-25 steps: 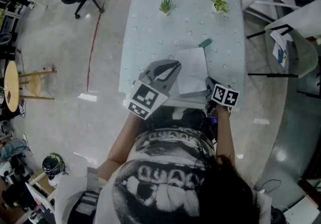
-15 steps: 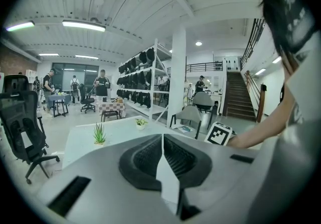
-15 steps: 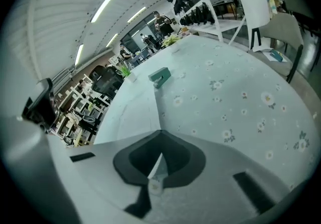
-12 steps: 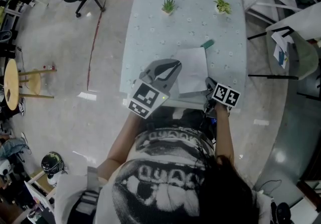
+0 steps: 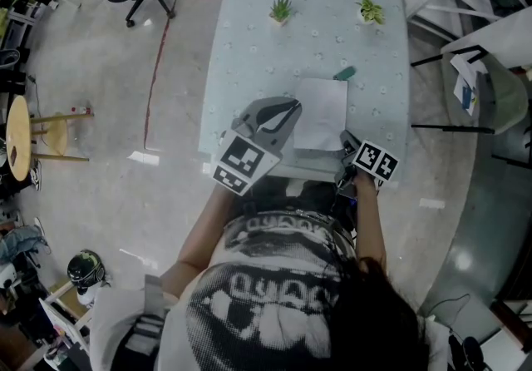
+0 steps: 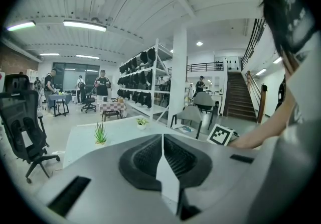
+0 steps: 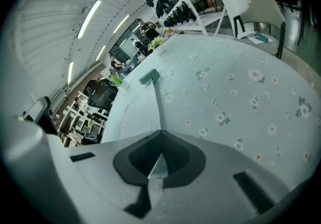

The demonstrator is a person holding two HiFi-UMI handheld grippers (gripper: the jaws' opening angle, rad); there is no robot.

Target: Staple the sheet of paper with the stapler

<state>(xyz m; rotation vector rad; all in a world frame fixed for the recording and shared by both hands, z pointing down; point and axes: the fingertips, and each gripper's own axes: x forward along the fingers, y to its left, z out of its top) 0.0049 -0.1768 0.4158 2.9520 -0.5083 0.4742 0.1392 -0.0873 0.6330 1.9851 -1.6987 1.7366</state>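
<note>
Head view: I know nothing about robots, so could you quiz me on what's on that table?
1. True or false: a gripper is holding the stapler.
2. How many plants stand on the table?
3. What is the right gripper shut on? A: the paper. B: the stapler. C: nothing.

Key
1. False: it lies on the table, past the paper's far edge.
2. Two.
3. A.

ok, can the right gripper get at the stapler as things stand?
Probably not yet. The right gripper is shut on the near corner of the sheet. The stapler lies by the far corner with nothing in the way, so it likely could after letting go.
</note>
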